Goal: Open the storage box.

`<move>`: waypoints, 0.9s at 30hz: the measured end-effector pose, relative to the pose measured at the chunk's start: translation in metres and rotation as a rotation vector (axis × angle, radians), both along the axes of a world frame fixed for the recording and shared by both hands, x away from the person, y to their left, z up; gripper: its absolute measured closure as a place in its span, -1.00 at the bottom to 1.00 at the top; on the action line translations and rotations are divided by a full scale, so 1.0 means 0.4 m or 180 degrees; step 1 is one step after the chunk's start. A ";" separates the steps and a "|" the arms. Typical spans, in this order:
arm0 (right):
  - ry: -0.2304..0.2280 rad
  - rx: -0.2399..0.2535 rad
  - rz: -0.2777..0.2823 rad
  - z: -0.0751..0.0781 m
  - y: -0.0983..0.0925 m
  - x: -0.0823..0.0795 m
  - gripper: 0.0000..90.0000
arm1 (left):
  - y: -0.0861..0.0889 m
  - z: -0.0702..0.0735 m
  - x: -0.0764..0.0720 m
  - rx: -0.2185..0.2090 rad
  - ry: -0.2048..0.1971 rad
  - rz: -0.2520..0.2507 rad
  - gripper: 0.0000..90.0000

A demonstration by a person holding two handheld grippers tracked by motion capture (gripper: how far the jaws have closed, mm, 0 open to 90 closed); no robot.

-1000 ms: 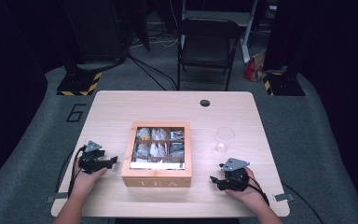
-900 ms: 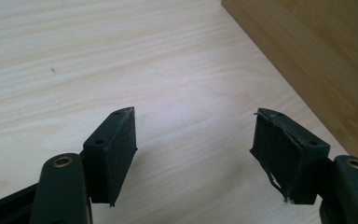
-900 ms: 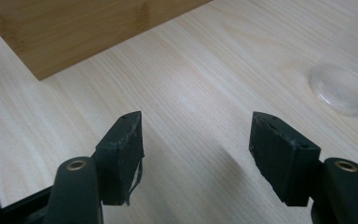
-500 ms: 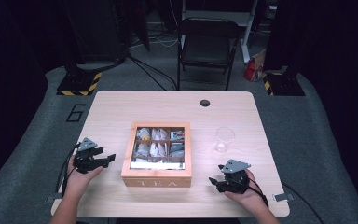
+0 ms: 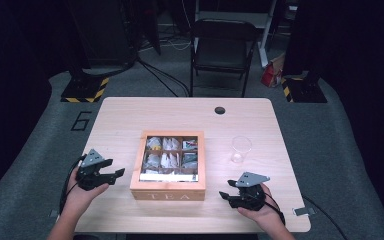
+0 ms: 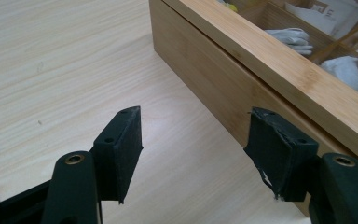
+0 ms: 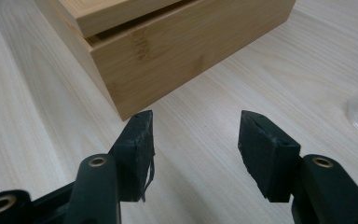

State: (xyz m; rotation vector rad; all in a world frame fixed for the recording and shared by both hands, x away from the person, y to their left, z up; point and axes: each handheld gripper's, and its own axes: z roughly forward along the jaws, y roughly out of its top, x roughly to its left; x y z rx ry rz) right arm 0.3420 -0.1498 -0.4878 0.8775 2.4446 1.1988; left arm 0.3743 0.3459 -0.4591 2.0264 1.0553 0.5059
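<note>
On the table (image 5: 130, 115), the tea box (image 5: 168, 187) lies squarely, label toward the person; left gripper (image 5: 116, 174) and right gripper (image 5: 225, 195) flank it, fingers wide apart, empty.

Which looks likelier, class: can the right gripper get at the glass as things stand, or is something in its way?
Probably yes. The right gripper is open, and bare table lies between it and the glass; the tea box sits off to its other side.
</note>
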 end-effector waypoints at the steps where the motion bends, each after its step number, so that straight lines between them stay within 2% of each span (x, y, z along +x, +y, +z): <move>1: 0.0037 -0.0012 -0.0026 0.004 0.003 -0.002 0.00 | -0.002 0.000 -0.005 -0.0032 0.0013 0.0010 -0.22; 6: 0.0075 0.0019 -0.0047 0.022 0.015 -0.001 -0.01 | -0.007 0.009 -0.039 -0.0120 -0.0032 -0.0027 -0.18; 9: 0.0020 -0.0025 0.0028 0.029 0.021 -0.003 -0.05 | -0.009 0.017 -0.066 -0.0184 -0.0057 -0.0145 -0.10; 13: 0.0000 -0.0021 0.0073 0.031 0.020 -0.019 -0.09 | -0.018 0.016 -0.086 -0.0165 -0.0066 -0.0225 -0.05; 14: -0.0006 -0.0015 0.0075 0.030 0.020 -0.020 -0.09 | -0.019 0.016 -0.090 -0.0124 -0.0059 -0.0266 -0.05; 15: -0.0009 -0.0020 0.0062 0.029 0.020 -0.021 -0.10 | -0.024 0.014 -0.094 -0.0146 -0.0083 -0.0258 -0.05; 18: 0.0035 -0.0012 0.0060 0.027 0.023 -0.024 -0.10 | -0.035 0.010 -0.103 -0.0057 -0.0090 -0.0402 -0.05; 20: 0.0028 -0.0040 0.0134 0.026 0.026 -0.029 -0.05 | -0.043 0.004 -0.108 -0.0044 -0.0070 -0.0466 -0.02; 23: 0.0021 -0.0040 0.0185 0.028 0.033 -0.036 0.08 | -0.045 -0.003 -0.117 -0.0090 -0.0060 -0.0484 0.06; 24: 0.0083 -0.0001 0.0238 0.032 0.037 -0.037 0.11 | -0.044 -0.004 -0.120 -0.0133 -0.0034 -0.0484 0.06; 27: 0.0104 0.0048 0.0301 0.039 0.053 -0.035 0.13 | -0.042 -0.004 -0.138 -0.0111 -0.0004 -0.0548 0.08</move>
